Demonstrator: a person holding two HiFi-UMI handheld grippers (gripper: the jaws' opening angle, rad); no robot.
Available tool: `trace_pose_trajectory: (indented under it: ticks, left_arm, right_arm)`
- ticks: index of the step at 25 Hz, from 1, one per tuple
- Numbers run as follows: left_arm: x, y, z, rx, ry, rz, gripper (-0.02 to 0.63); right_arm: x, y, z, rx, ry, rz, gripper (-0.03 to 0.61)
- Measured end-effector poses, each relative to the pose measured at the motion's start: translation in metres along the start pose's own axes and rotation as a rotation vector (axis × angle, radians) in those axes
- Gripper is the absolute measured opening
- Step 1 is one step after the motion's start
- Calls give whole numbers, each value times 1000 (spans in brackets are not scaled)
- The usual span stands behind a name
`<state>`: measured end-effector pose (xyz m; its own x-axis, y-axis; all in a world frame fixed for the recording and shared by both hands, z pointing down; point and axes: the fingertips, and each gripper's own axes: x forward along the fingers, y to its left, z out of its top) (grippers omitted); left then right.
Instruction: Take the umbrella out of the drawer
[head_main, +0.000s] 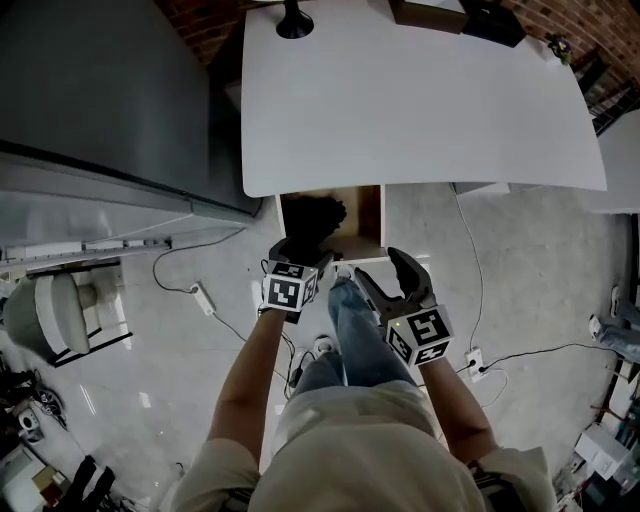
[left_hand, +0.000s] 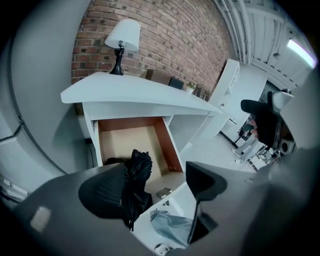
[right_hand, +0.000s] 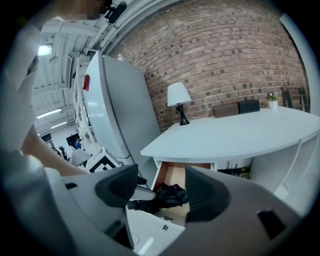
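Note:
A black folded umbrella (head_main: 316, 222) lies in the open drawer (head_main: 371, 210) under the white desk (head_main: 420, 100). In the left gripper view the umbrella (left_hand: 137, 183) runs down over the drawer's front edge, right beside my left-hand finger (left_hand: 102, 191); the other finger (left_hand: 205, 181) stands well clear of it. My left gripper (head_main: 300, 250) is open at the drawer's front. My right gripper (head_main: 385, 268) hangs open to the right, in front of the drawer, with nothing in it. Through its jaws I see the umbrella (right_hand: 162, 196) and the left gripper's tip touching it.
A lamp (head_main: 294, 20) stands at the desk's far edge. A tall grey cabinet (head_main: 100, 90) is close on the left. A small metal piece (left_hand: 163, 192) lies in the drawer's front corner. Cables and a power strip (head_main: 203, 297) lie on the floor. My legs (head_main: 350, 340) are below the drawer.

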<state>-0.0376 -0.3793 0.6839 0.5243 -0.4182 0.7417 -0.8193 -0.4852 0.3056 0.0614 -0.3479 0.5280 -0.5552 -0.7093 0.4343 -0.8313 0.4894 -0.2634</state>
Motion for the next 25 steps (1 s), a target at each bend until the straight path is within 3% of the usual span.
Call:
trace_pose_trajectory:
  ticks: [16, 25]
  left_arm:
    - [142, 65, -44, -14, 263, 93, 462]
    - [170, 74, -94, -7, 614, 59, 471]
  right_arm:
    - [55, -57, -41, 92, 104, 68, 285]
    - [71, -68, -55, 149, 140, 87, 285]
